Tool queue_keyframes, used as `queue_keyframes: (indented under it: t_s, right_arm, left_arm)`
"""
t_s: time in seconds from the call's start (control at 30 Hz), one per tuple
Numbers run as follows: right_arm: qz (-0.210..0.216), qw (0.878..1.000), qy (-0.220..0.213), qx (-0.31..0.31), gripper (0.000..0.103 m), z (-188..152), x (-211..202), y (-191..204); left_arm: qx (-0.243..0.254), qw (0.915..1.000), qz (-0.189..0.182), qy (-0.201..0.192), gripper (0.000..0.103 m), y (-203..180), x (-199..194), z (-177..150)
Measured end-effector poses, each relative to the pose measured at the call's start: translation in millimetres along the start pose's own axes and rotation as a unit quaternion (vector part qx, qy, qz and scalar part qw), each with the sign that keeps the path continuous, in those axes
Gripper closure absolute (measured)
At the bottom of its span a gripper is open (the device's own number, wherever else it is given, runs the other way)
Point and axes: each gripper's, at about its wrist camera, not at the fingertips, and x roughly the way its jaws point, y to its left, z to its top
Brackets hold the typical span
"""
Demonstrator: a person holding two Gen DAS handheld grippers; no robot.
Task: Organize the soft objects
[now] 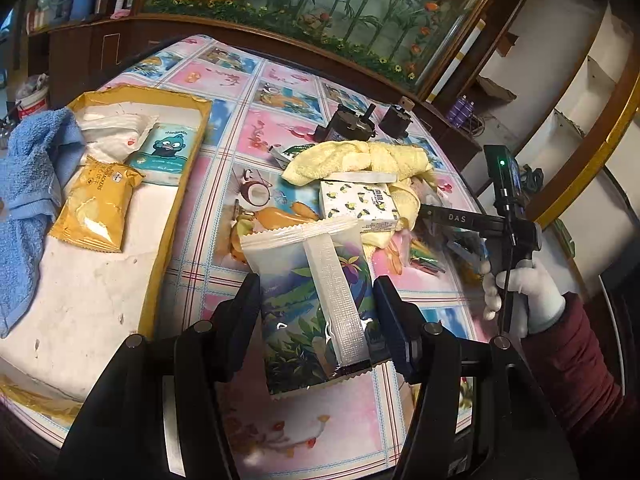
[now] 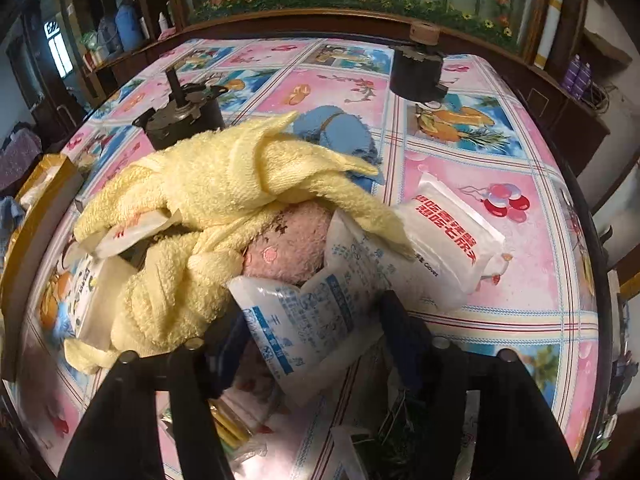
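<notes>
My left gripper is shut on a snack packet with a tropical print, held above the table. To its left lies a shallow yellow-rimmed tray holding a blue towel, a yellow cracker packet, a duck-print tissue pack and a white pack. A yellow towel lies on a pile with a lemon-print tissue pack. My right gripper has its fingers on either side of a white packet with blue print. A pink plush and a red-lettered white pack lie beside it.
Two dark metal motors stand at the table's far side. A fish tank runs behind the table. Small clips and wrappers lie near the front edge under my right gripper. The table has a pink cartoon cloth.
</notes>
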Motion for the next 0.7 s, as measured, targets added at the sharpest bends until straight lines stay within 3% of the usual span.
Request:
queue_keyframes:
  t_s: [0.1, 0.3, 0.47, 0.6, 0.7]
  right_arm:
    - [0.016, 0.999, -0.007, 0.028, 0.07, -4.6, -8.3, -10.2]
    - [0.035, 0.996, -0.029, 0.071, 0.073, -16.6, -30.5, -24.7]
    - [0.077, 0.991, -0.064, 0.094, 0.073, -23.5, -70.7, -29.4]
    - [0.134, 0.983, -0.084, 0.09, 0.074, -20.7, -100.5, -9.0]
    - [0.184, 0.977, -0.084, 0.068, 0.074, -13.1, -108.3, 27.0]
  left_arm:
    - [-0.009, 0.9999, 0.001, -0.005, 0.046, 5.0, -4.6, 1.3]
    - [-0.016, 0.9996, 0.009, -0.019, 0.046, 14.6, -21.8, 3.0]
    - [-0.036, 0.9978, 0.032, -0.046, 0.046, 39.2, -47.3, 8.3]
    - [-0.064, 0.9942, 0.065, -0.057, 0.045, 70.9, -60.5, 11.3]
    - [-0.083, 0.9913, 0.09, -0.047, 0.045, 95.4, -60.7, 13.2]
